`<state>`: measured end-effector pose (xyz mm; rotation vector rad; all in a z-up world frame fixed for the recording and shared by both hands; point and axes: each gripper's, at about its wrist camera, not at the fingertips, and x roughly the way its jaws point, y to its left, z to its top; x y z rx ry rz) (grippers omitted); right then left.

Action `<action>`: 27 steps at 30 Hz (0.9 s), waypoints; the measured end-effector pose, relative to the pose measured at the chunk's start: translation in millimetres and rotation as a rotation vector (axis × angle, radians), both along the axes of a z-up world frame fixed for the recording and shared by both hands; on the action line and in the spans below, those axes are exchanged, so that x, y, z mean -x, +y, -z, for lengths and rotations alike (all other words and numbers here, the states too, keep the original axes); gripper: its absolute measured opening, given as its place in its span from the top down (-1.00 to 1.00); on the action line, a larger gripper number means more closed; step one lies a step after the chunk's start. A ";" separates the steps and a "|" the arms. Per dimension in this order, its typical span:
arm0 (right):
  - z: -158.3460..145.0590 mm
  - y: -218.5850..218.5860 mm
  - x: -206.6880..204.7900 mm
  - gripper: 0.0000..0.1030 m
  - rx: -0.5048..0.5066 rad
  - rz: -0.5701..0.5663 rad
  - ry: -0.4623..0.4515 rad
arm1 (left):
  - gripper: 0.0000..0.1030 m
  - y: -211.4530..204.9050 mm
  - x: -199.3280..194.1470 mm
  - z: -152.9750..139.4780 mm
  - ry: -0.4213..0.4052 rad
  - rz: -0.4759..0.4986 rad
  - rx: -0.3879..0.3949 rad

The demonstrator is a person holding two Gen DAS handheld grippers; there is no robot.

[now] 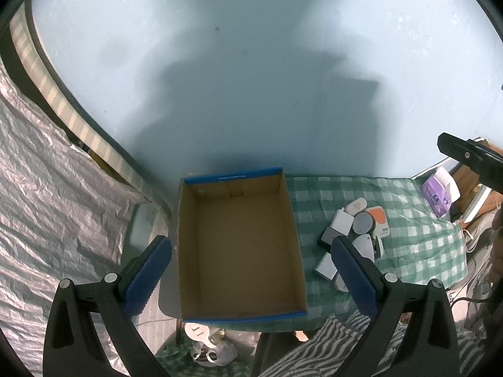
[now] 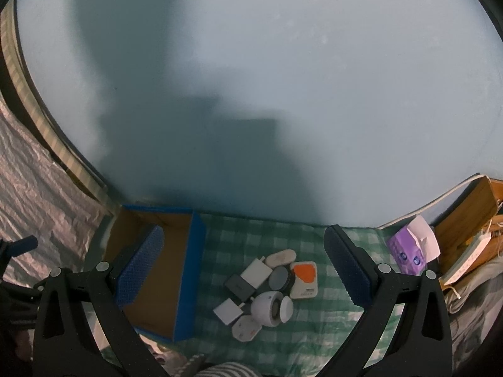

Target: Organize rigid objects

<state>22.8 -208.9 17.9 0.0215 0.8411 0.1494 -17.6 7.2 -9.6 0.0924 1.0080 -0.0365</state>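
An empty cardboard box [image 1: 239, 248] with blue edges sits on a green checked cloth [image 1: 418, 232]. To its right lies a pile of small devices [image 1: 355, 235]: white chargers, a grey round puck, a white-and-orange box, a white round speaker. My left gripper [image 1: 251, 270] hangs open above the box, nothing between its blue pads. In the right wrist view the same pile [image 2: 267, 289] lies between the fingers of my right gripper [image 2: 245, 270], which is open and well above it. The box [image 2: 160, 270] is at its left.
A purple tissue pack [image 2: 408, 251] lies at the cloth's right end, next to a wooden board [image 2: 465, 216] and cables. A pale blue wall [image 1: 251, 78] stands behind. Crinkled silver sheeting [image 1: 47, 204] fills the left. Striped fabric [image 1: 330, 345] lies near the front.
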 end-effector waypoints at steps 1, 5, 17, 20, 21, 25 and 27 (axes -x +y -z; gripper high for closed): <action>0.0 0.1 -0.4 -0.97 0.001 0.000 0.001 | -0.98 -0.8 -0.9 -0.2 0.001 0.000 -0.002; -0.3 0.0 -1.3 -0.97 0.001 0.000 0.002 | -0.98 -1.1 -1.6 -0.5 0.002 0.000 -0.001; 0.0 0.7 -3.6 -0.97 0.013 -0.008 0.003 | -0.98 -3.1 -0.5 3.4 0.007 -0.007 0.008; 0.2 -0.2 -3.5 -0.97 0.013 -0.006 0.002 | -0.98 -3.8 -0.6 4.1 0.006 -0.007 0.010; 0.3 -0.1 -3.8 -0.97 0.013 -0.006 0.001 | -0.98 -3.8 -0.6 4.1 0.007 -0.007 0.009; 0.3 -1.0 -4.1 -0.97 0.019 -0.003 0.000 | -0.98 -3.4 -0.6 3.8 0.007 -0.006 0.010; 0.3 -1.1 -4.5 -0.97 0.017 -0.002 -0.001 | -0.98 -4.2 0.1 4.6 0.006 -0.002 0.006</action>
